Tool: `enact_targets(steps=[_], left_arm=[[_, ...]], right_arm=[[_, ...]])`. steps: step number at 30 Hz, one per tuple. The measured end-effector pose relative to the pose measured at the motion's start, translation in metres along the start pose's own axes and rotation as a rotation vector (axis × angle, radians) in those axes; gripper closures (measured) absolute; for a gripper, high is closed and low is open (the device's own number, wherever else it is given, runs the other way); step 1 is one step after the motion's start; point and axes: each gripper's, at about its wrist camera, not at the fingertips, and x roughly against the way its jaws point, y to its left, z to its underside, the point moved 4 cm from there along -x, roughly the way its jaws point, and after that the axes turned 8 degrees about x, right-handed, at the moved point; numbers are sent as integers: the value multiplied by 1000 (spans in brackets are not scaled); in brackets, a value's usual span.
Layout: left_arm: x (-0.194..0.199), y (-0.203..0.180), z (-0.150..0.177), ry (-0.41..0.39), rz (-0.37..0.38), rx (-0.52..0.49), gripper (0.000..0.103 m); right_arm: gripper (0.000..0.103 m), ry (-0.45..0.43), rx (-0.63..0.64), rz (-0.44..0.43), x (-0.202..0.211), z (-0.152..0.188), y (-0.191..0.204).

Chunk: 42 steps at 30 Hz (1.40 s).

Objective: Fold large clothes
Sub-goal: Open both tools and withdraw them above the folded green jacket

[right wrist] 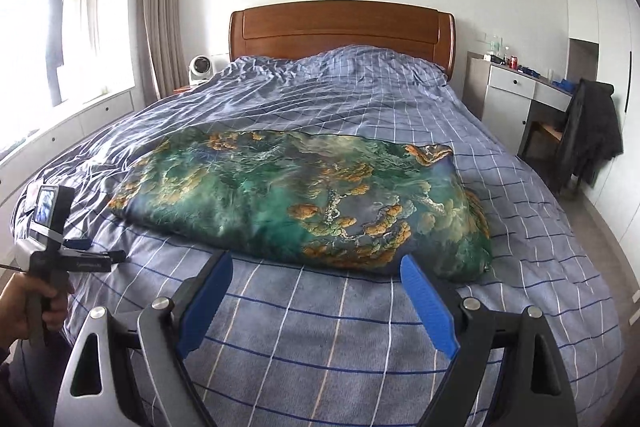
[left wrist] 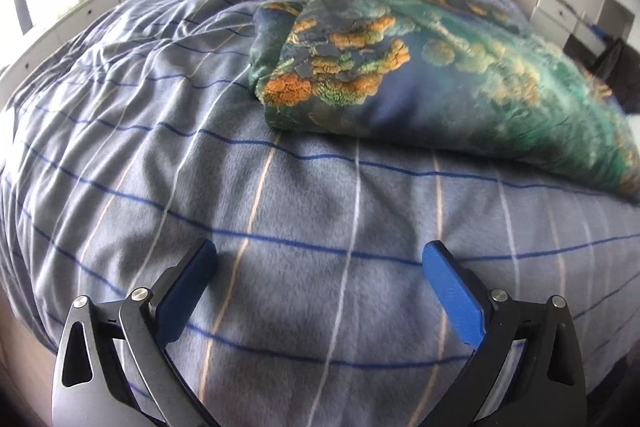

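a green-and-orange printed garment point(right wrist: 304, 195) lies folded into a wide bundle across the middle of the bed, its long edge facing the foot edge. the right gripper point(right wrist: 316, 271) hovers just short of that near edge, blue jaws spread wide and empty; the left gripper point(left wrist: 320, 259) hangs over bare bedding toward the bed's left side, jaws likewise apart with nothing between them. the next fold likely calls for both grippers to pinch the two near corners through all layers, then carry them evenly so the slippery-looking fabric does not slide apart. beneath it, a blue checked duvet point(right wrist: 360, 339) lies rumpled toward the wooden headboard point(right wrist: 340, 27). a small white fan point(right wrist: 199, 69), curtained window point(right wrist: 60, 27) and white desk point(right wrist: 516, 91) ring the room.
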Motion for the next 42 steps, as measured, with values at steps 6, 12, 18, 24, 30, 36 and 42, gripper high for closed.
enact_targets(steps=[6, 12, 18, 24, 30, 36, 42], left_arm=[[13, 2, 10, -14, -23, -1, 1], [40, 3, 8, -57, 0, 2, 1], [68, 9, 4, -109, 10, 14, 1], [102, 10, 11, -143, 25, -10, 1], [129, -22, 6, -143, 65, -128, 1], [153, -99, -38, -133, 247, -263, 1], [87, -177, -99, -101, 273, -348, 1]], right_arm=[[15, 21, -32, -8, 3, 6, -1], [15, 10, -25, -9, 14, 6, 3], [15, -14, 1, 1, 35, 4, 8], [15, -33, 21, 12, 49, -1, 12], [15, -55, 7, 15, 52, -6, 3], [15, -21, -49, 23, 31, -3, -37], [15, 54, -192, 16, -10, 2, -92]])
